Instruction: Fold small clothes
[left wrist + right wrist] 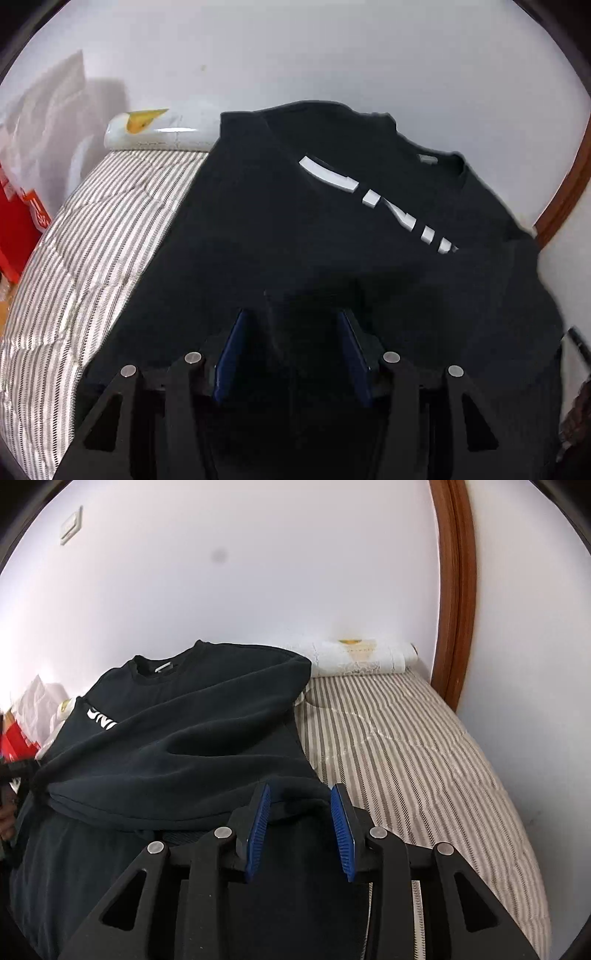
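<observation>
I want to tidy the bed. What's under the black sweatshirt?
The striped mattress shows beside the sweatshirt and runs under it. Anything else beneath is covered.

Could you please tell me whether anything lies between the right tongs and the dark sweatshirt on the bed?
Nothing visible does. The right tongs stand open right at the sweatshirt, with a folded edge of the cloth between the blue pads and no other thing in front of them. Only the striped bedcover lies beside it.
</observation>
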Motion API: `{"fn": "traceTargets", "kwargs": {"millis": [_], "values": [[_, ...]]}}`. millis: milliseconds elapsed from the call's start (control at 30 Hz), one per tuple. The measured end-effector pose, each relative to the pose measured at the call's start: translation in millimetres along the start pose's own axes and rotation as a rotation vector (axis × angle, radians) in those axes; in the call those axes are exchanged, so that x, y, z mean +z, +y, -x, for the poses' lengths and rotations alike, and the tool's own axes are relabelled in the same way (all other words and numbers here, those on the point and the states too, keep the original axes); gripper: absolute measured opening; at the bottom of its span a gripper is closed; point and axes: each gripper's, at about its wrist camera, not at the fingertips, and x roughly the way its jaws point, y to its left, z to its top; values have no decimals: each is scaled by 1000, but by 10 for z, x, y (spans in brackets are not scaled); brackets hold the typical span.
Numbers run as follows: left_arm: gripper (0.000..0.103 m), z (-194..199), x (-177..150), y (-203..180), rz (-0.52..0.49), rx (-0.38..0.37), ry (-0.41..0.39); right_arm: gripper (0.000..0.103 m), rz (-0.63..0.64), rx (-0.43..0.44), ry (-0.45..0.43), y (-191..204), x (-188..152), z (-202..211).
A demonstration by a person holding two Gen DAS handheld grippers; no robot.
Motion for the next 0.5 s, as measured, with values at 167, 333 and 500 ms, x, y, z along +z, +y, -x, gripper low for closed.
{"fn": "traceTargets", "kwargs": {"millis": [167, 333, 500], "values": [[14, 3, 20, -208, -94, 63, -54, 39, -18, -3, -12, 34, 31, -93], [12, 331, 67, -64, -40, 25, -213, 46, -52, 0, -6, 91, 158, -293], [12, 404, 75, 214, 30, 65, -219, 46, -110, -77, 101, -57, 92, -498]]}}
